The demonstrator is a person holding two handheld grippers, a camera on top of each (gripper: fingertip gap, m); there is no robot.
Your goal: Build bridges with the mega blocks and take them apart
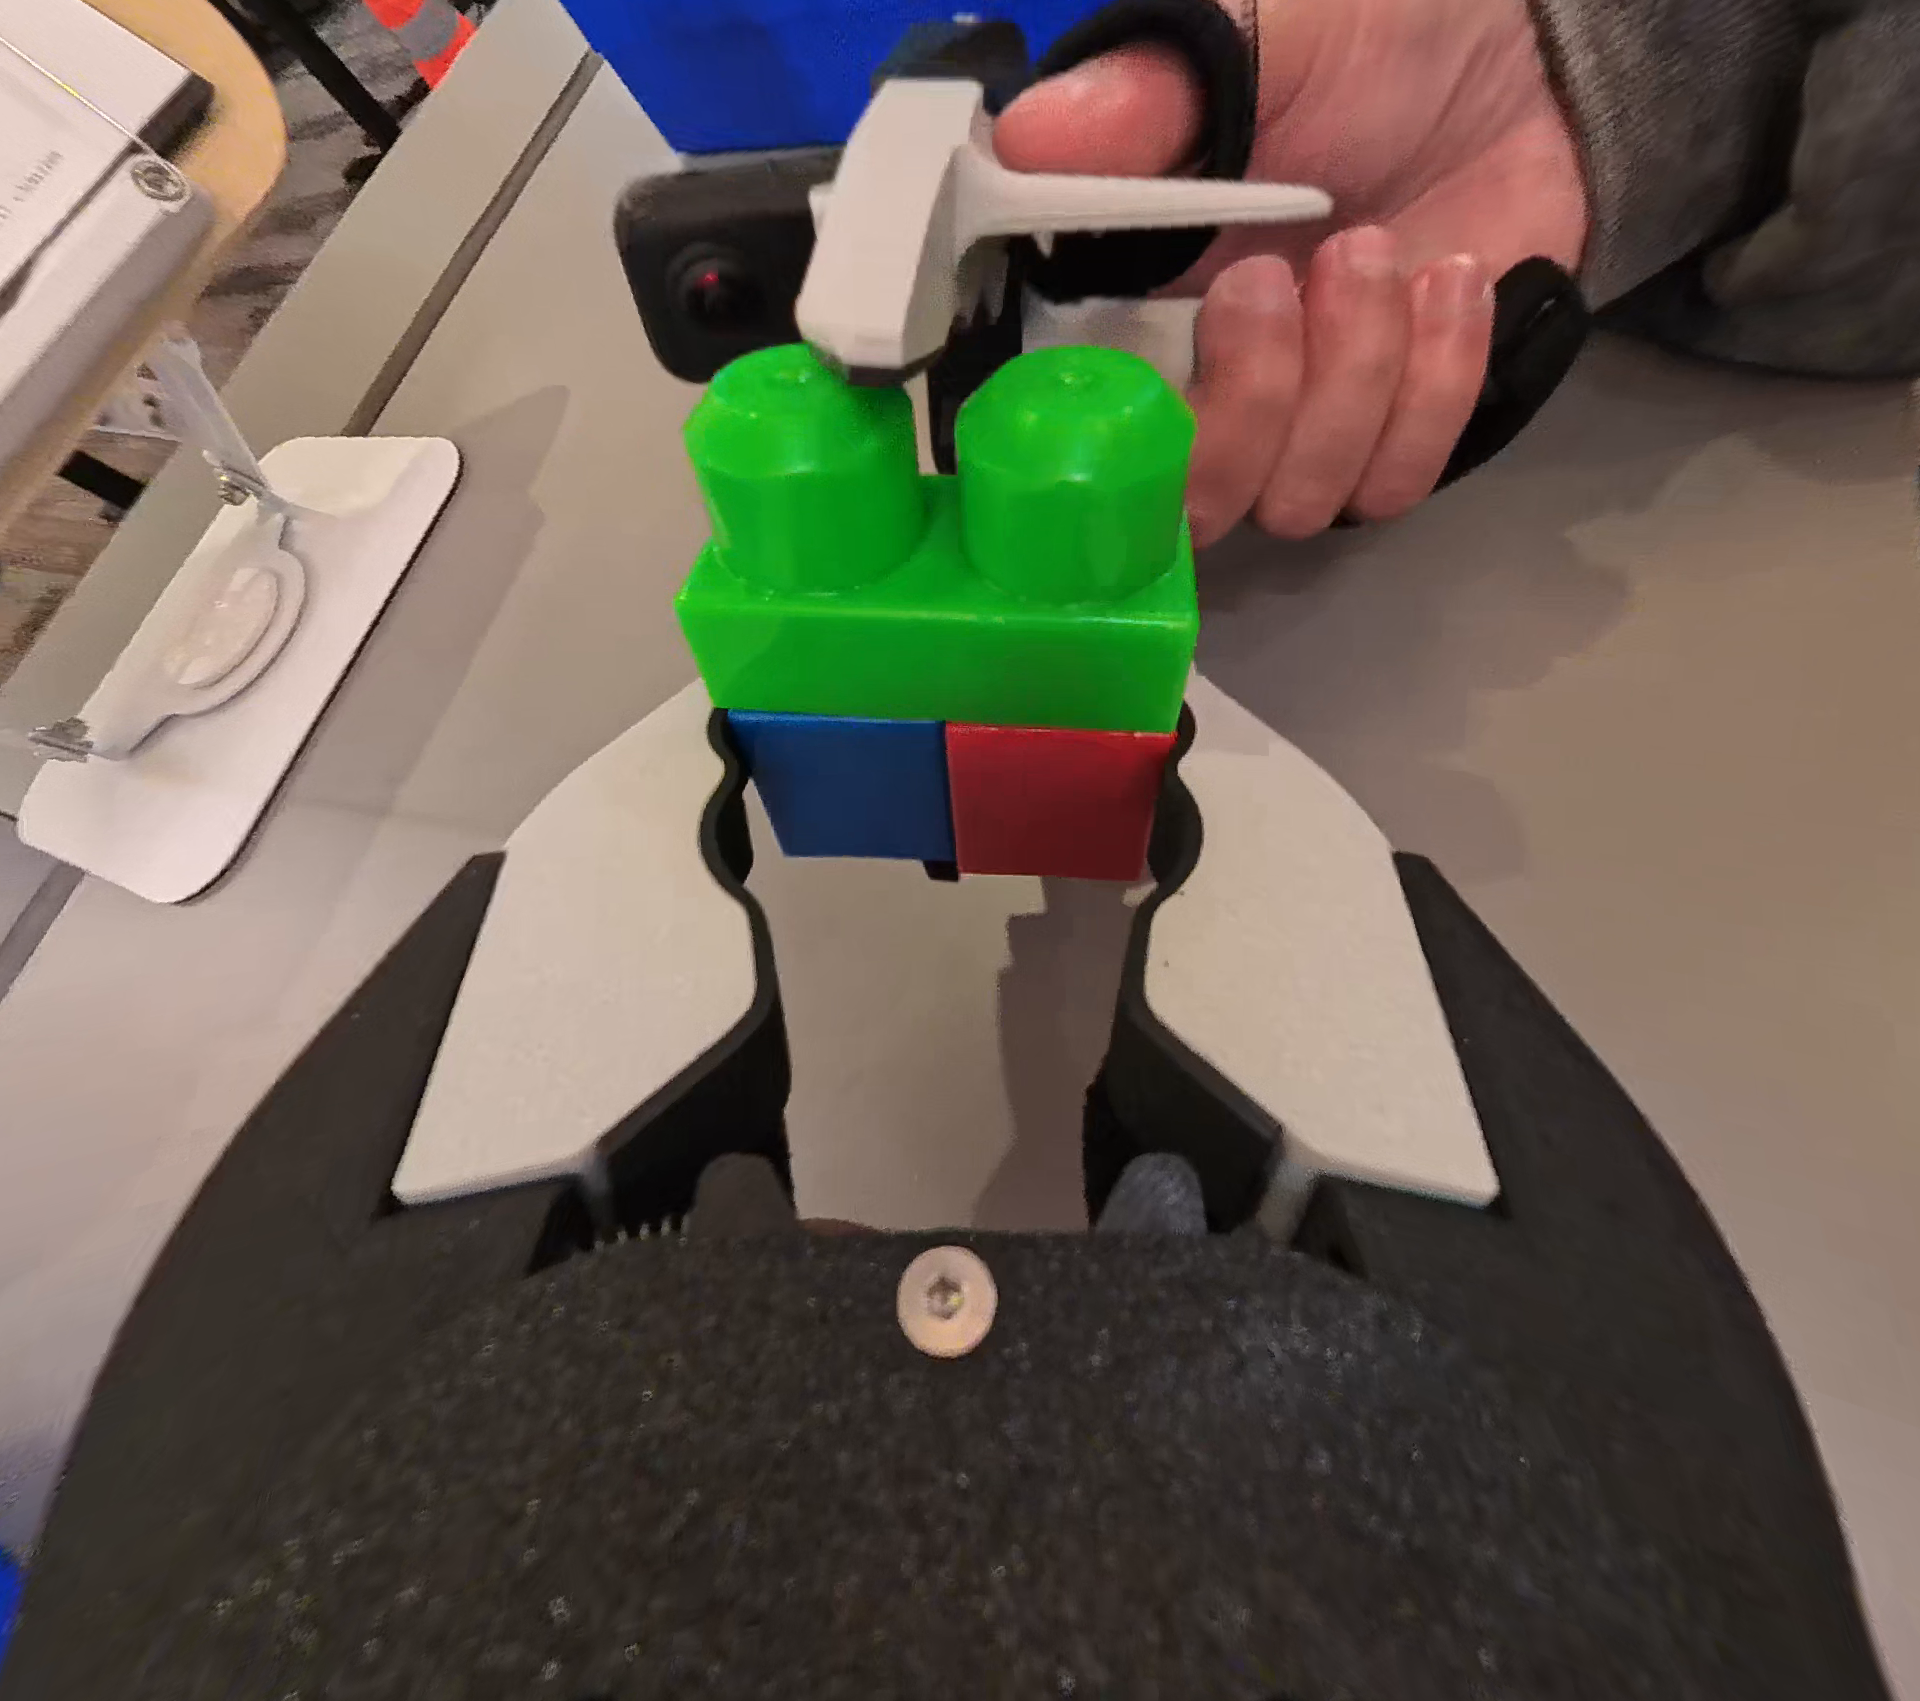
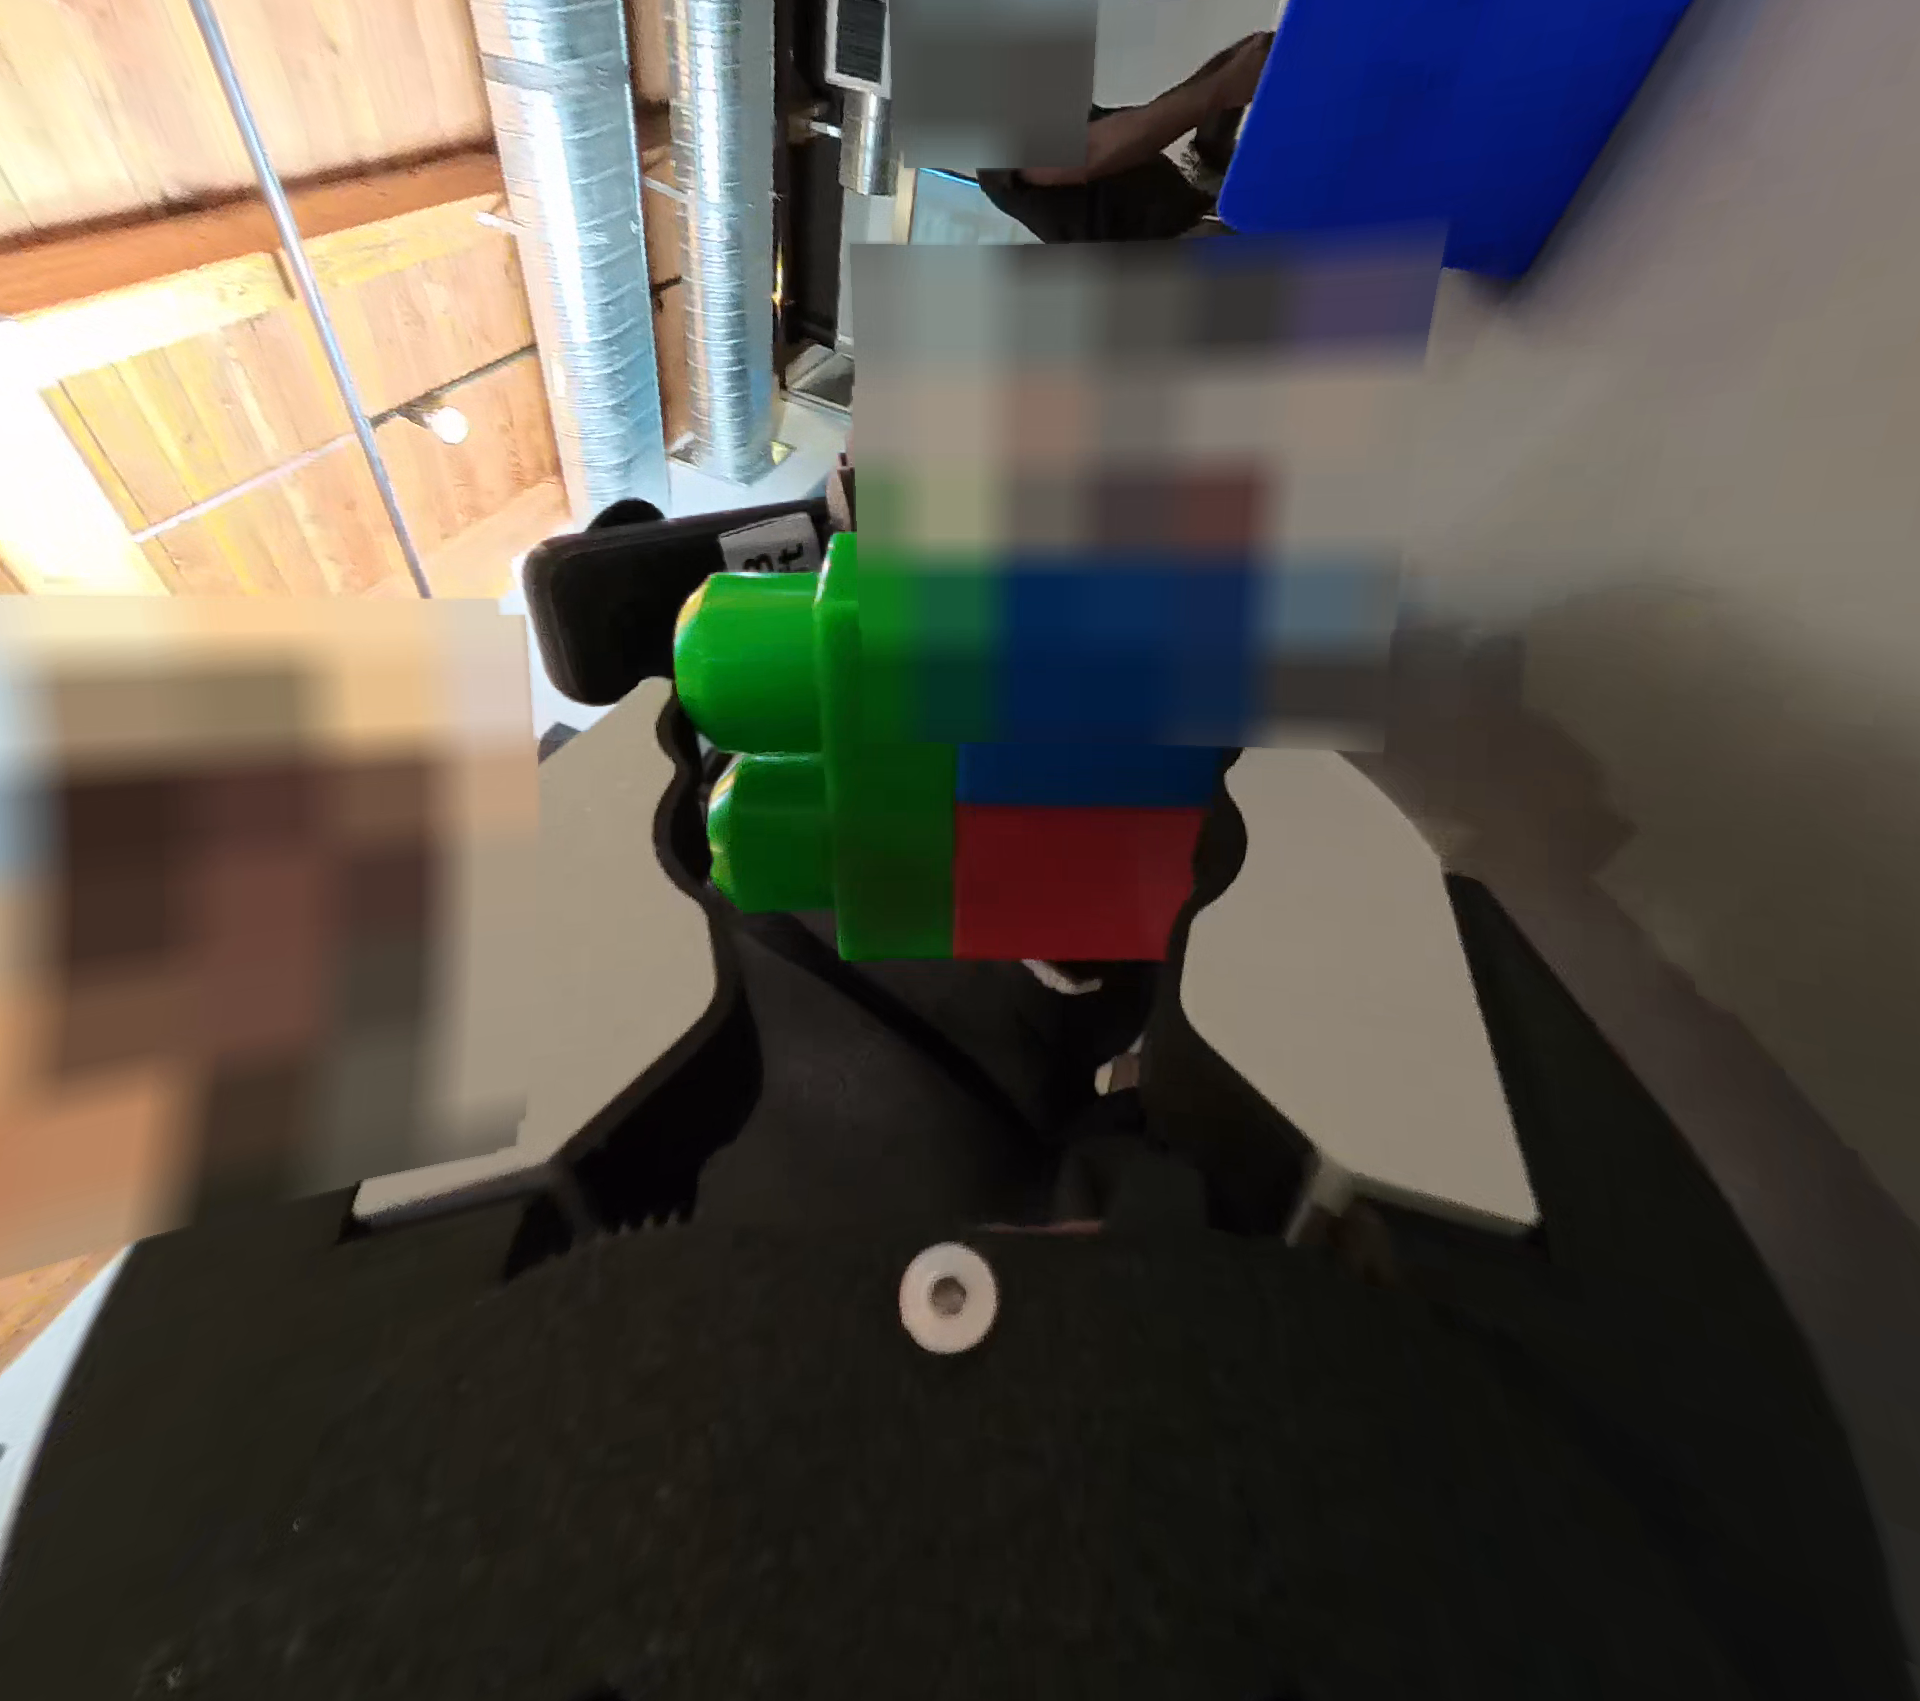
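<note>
Left claw (image 1: 951, 778) pinching blue block (image 1: 847, 784) and red block (image 1: 1055, 799), right claw (image 2: 951, 830) spanning the stack under green block (image 1: 935, 643), grip unclear; light, rigid, slick plastic, best gripped on flat sides.

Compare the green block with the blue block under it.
The green block lies across the top, about twice as wide as the blue block. Green shows two round studs; blue's top is covered. Blue sits beside the red block, and green spans both. All are plain plastic blocks in one stack.
</note>
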